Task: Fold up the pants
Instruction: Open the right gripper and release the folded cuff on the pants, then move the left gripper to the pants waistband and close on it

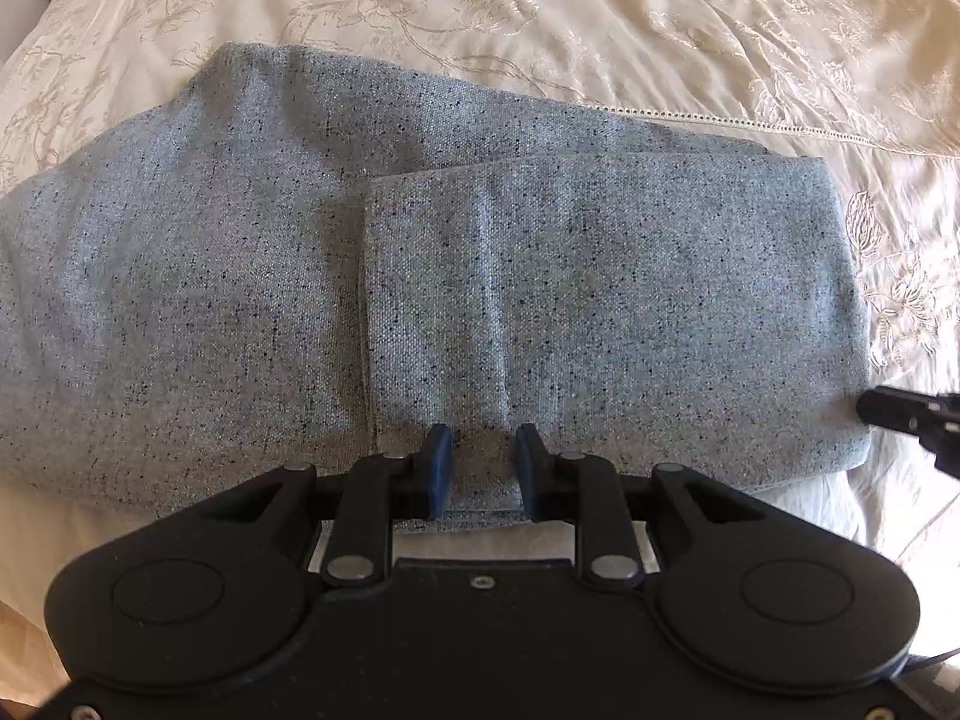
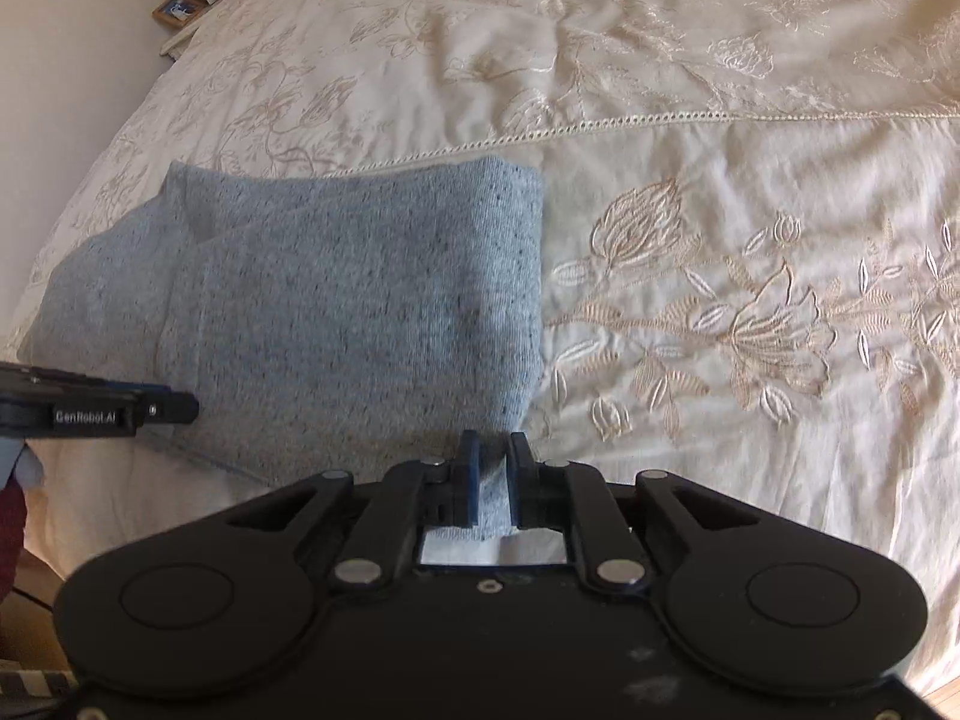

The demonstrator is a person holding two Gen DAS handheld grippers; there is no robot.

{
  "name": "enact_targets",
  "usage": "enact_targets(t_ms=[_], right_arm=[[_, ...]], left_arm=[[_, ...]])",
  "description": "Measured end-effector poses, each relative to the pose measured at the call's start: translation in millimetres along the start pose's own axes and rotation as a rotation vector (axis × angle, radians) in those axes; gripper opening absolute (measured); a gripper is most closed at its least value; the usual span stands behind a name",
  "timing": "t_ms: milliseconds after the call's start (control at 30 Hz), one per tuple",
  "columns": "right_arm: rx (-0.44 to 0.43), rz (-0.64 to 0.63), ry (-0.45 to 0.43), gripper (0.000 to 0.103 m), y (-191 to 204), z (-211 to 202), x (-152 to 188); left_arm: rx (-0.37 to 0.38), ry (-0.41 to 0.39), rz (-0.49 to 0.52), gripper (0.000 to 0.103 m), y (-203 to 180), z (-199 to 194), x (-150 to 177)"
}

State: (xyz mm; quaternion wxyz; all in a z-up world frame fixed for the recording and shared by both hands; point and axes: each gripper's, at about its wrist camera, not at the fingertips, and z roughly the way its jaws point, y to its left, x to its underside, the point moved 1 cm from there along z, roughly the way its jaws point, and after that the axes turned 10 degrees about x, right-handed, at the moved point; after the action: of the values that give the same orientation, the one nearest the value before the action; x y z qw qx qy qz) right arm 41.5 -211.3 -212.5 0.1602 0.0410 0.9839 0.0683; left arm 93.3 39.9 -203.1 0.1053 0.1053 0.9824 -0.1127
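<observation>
Two grippers were down at the near edge of the pants (image 1: pixel 420 276) when you reached this moment. Your left gripper (image 1: pixel 483 465) had its blue pads (image 1: pixel 439 468) standing partly apart, with the near hem of the cloth running between them; you could not tell from its own camera whether the pads pressed on the fabric or only straddled it. Your right gripper (image 2: pixel 492 480) stood narrower, with a tuck of the same fabric bunched up between its fingers (image 2: pixel 467 483) at the near right corner of the garment, and there the cloth looked pinched on both sides.

Outward from your tools, the pants were a pale blue-grey knit flecked with dark specks. They lay folded into a broad, roughly rectangular bundle, with an upper layer doubled over the right half so that its straight edge ran down the middle of the stack. A soft vertical crease crossed that upper layer. The right side ended in a clean, rounded fold, while the left side spread wider and looser.

You had the bundle resting on a cream bedspread (image 2: pixel 720 120) embroidered with flowers, near its front edge. A framed picture (image 2: pixel 177 9) sat on a small stand past the far left corner.
</observation>
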Motion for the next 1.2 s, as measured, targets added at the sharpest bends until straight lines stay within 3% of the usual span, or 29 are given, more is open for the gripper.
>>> enact_targets(t_ms=[200,367,533,700,900,1100,1200], right_arm=[[0.031,0.012,0.012,0.013,1.4,3.0,14.7],[0.073,0.024,-0.059,0.013,9.2,-19.2,4.4],[0.102,0.041,-0.128,0.013,29.0,-38.9,-4.5],[0.138,0.12,-0.123,0.013,58.6,-40.6,-7.0],[0.119,0.083,-0.115,0.014,140.1,-42.0,-3.3],[0.054,0.004,-0.12,0.014,234.8,-33.9,-9.0],[0.025,-0.022,-0.125,0.014,276.2,-28.7,-12.6]], left_arm=[[0.008,0.003,0.023,0.033,-0.4,5.1,-4.6],[0.059,-0.055,-0.03,0.035,17.0,-21.4,2.1],[0.061,-0.114,-0.138,0.035,71.3,-51.7,15.7],[0.018,-0.15,-0.252,0.035,152.6,-78.2,32.5],[-0.021,-0.221,-0.392,0.038,260.7,-114.1,48.8],[-0.047,-0.262,-0.481,0.04,339.2,-128.1,50.5],[0.0,-0.251,-0.523,0.055,364.6,-123.7,53.4]])
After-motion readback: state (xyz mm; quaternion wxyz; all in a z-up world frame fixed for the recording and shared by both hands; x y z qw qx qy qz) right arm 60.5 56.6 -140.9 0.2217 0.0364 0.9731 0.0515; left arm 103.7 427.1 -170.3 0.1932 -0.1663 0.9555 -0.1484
